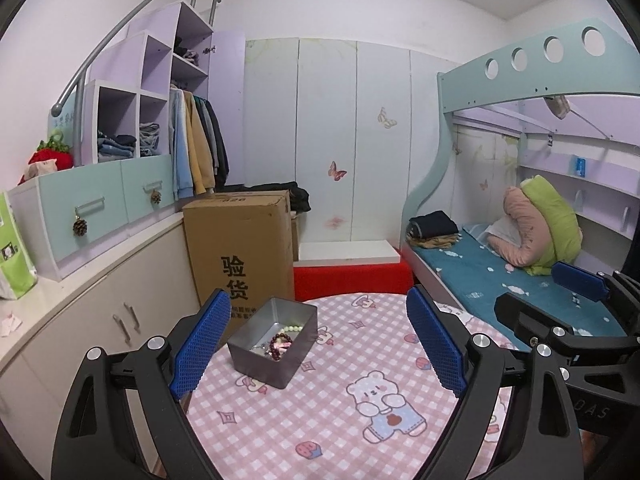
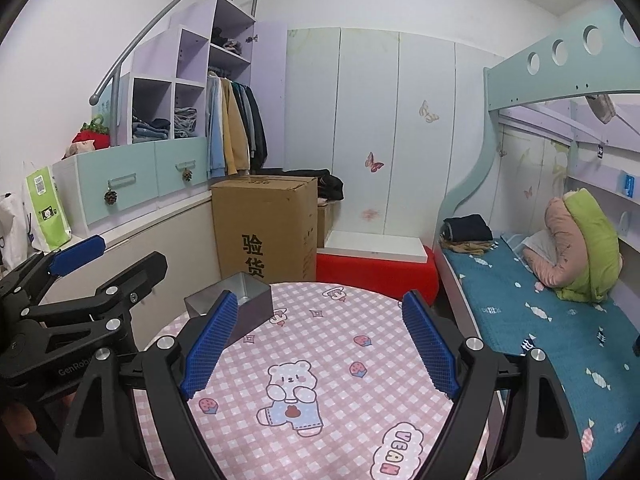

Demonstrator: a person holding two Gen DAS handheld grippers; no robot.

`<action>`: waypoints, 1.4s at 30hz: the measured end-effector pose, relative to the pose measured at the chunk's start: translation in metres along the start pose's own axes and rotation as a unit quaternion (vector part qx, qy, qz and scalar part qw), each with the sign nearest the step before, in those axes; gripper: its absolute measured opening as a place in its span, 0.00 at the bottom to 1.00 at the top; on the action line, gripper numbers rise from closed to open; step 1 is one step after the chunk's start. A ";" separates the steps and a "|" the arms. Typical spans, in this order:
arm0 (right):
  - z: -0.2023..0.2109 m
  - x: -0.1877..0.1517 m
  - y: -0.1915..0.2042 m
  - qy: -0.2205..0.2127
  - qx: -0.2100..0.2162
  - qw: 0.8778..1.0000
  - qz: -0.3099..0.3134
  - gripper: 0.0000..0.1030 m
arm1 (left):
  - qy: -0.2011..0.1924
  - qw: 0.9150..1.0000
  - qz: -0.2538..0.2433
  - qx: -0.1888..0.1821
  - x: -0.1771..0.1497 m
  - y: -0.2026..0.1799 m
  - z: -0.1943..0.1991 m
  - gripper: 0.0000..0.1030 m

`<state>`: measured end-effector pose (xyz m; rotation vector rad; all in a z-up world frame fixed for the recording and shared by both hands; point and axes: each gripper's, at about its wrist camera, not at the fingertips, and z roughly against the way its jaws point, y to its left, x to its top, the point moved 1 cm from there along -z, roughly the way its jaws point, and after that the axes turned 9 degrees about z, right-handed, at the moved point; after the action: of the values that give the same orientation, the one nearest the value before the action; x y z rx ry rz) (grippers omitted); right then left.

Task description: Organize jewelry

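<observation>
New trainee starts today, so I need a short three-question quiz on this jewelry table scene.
1. True or false: the metal tin has a lid on.
2. Where does the dark red bead bracelet lie? A) in the tin B) on the tablecloth C) on the bed
3. What does the left hand-held gripper hold?

Key: 1 false, it stands open. 2 A. 3 nothing; its jaws are wide apart, as are those of the right hand-held gripper.

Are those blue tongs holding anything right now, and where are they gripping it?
Nothing is held. Both the left tongs and right tongs are wide open over the table; the beads lie in the tin.
</observation>
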<state>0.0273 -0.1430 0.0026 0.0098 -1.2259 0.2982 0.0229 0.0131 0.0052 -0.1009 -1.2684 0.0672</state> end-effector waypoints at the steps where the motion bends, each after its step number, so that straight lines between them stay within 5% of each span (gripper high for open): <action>1: 0.001 0.000 0.000 0.000 0.000 1.000 0.000 0.80 | 0.000 1.000 0.000 0.000 0.000 0.000 -0.001 0.84; 42: -0.009 -0.009 0.002 0.009 0.004 1.000 -0.005 0.80 | -0.005 1.000 -0.010 0.006 -0.005 -0.002 -0.008 0.84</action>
<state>0.0326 -0.1412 -0.0088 0.0197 -1.2058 0.2927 0.0289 0.0099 -0.0016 -0.0768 -1.2793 0.0581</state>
